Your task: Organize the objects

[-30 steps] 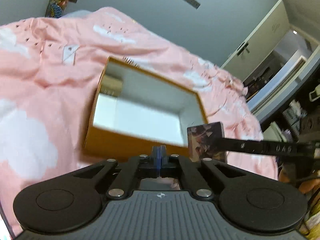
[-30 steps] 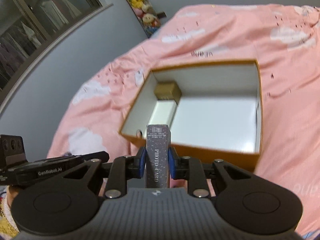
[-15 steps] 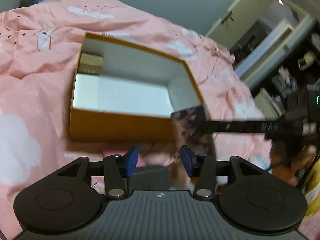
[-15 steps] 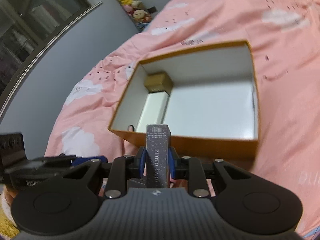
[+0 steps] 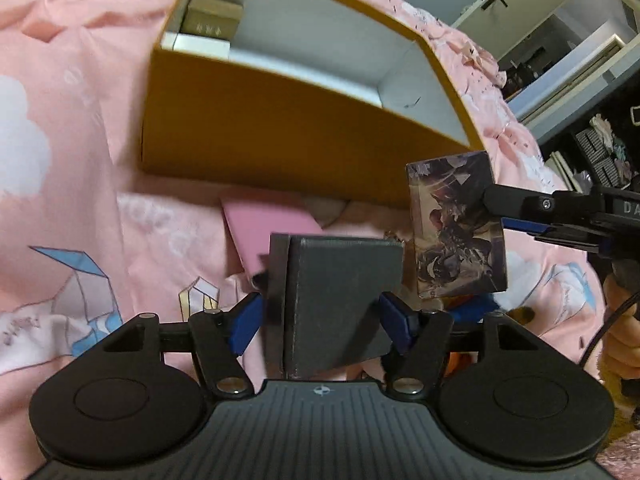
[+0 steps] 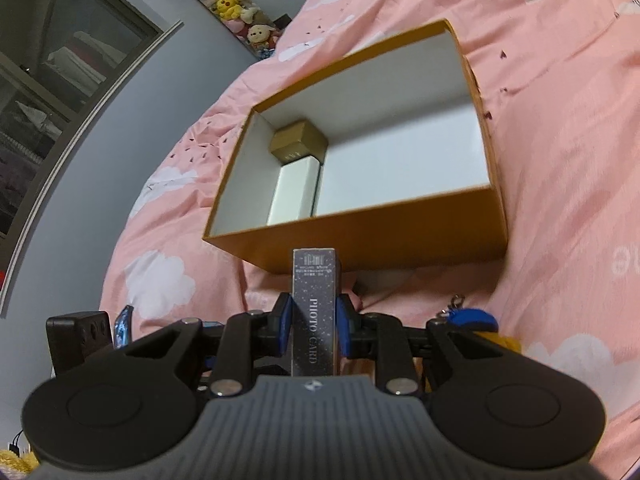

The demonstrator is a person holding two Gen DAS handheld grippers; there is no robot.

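Left wrist view. Left gripper (image 5: 320,314): jaws have just been opening and stand wide, a dark grey box (image 5: 340,300) between the blue pads; whether the pads touch its sides cannot be told. A pink flat box (image 5: 268,228) lies on the bedspread (image 5: 72,160) just behind it, partly hidden by it. The right gripper (image 5: 496,208) enters from the right, clamped on a photo card box (image 5: 456,228), whose printed face shows only here. A hand (image 5: 616,320) shows at the right edge.

Right wrist view. The same photo card box appears edge-on, lettered spine up, held narrowly between the pads. Only this view looks into the orange box (image 6: 372,240): a gold box (image 6: 298,140) in the far left corner, a white box (image 6: 294,192) touching it in front, the remaining floor bare. A blue keychain (image 6: 472,318) lies near the right finger. Plush toys (image 6: 228,4) line the wall.

The orange box's near wall stands between both grippers and its interior.
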